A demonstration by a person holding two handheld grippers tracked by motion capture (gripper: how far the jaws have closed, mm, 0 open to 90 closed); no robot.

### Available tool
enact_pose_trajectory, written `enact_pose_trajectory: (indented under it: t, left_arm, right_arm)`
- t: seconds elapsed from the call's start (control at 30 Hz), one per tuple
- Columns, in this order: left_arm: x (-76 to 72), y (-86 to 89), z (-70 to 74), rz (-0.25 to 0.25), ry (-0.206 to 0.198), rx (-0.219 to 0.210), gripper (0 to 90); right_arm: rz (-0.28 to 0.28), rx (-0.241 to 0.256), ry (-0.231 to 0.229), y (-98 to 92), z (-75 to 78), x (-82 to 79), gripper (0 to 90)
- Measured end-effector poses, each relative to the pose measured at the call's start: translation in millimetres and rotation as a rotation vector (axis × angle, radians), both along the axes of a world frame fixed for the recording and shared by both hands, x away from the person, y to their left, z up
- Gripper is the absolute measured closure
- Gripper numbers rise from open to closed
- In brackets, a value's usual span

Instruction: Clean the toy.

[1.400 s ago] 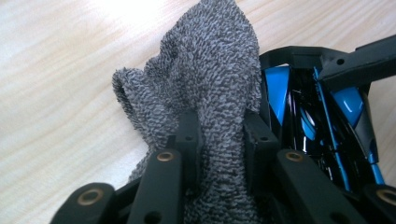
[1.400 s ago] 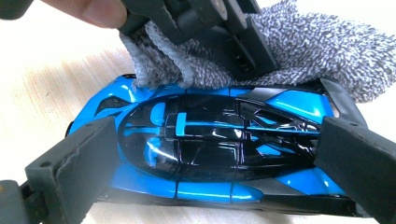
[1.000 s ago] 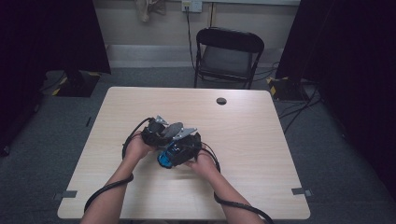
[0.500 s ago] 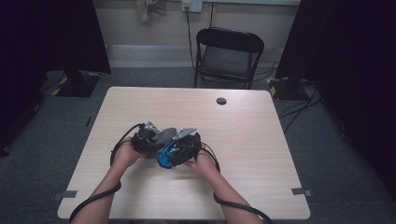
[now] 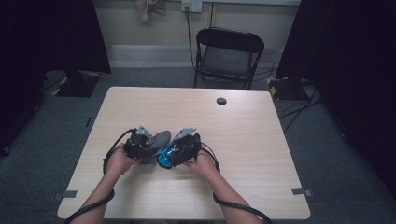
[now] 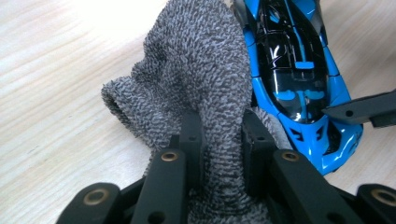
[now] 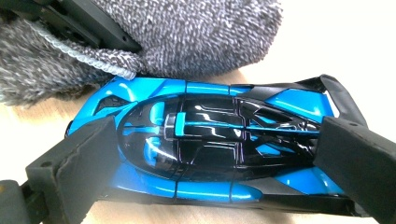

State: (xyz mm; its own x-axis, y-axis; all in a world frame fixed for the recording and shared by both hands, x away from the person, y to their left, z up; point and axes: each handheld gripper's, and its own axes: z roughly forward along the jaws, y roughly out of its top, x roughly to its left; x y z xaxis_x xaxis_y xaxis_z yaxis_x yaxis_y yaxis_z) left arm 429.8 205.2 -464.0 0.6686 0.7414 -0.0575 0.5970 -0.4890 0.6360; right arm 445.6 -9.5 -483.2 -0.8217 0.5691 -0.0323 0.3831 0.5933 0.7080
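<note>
A blue and black toy car [image 7: 154, 88] lies on the wooden table [image 5: 252, 154], and my right gripper [image 7: 219, 149] is shut on it, one jaw at each end. Against its side rests a grey knitted cloth [image 6: 201, 70], bunched up, with my left gripper [image 6: 223, 126] shut on its lower part. In the left gripper view the car [image 6: 299, 79] sits just right of the cloth. From above, the left gripper [image 5: 152, 144] and right gripper [image 5: 170, 154] meet near the table's front left, with the cloth [image 5: 159, 138] above the car [image 5: 164, 157].
A small black round disc [image 5: 221, 101] lies near the far edge of the table. A black folding chair [image 5: 229, 51] stands behind the table. Cables trail from both grippers along the person's forearms.
My left gripper has drawn the cloth a little to the left and nearer the person, off the top of the car. The right gripper and the car have barely moved.
</note>
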Motion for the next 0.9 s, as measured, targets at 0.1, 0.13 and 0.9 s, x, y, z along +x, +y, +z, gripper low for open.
enact_pose_trajectory:
  t: [0.1,0.13,0.9]
  left_arm:
    - [-2.3,2.6,1.0,0.001,-0.004,0.018,74.0]
    - [-3.5,5.1,2.1,0.004,0.0,0.024,73.9]
    - [-14.0,-1.2,-1.3,-0.004,-0.013,0.076,71.5]
  right_arm:
    - [-0.001,0.0,0.0,0.2,0.0,-0.1,0.0]
    - [-0.002,-0.001,0.001,0.2,0.1,-0.1,0.0]
    - [-0.004,-0.002,0.002,0.2,0.2,0.4,0.0]
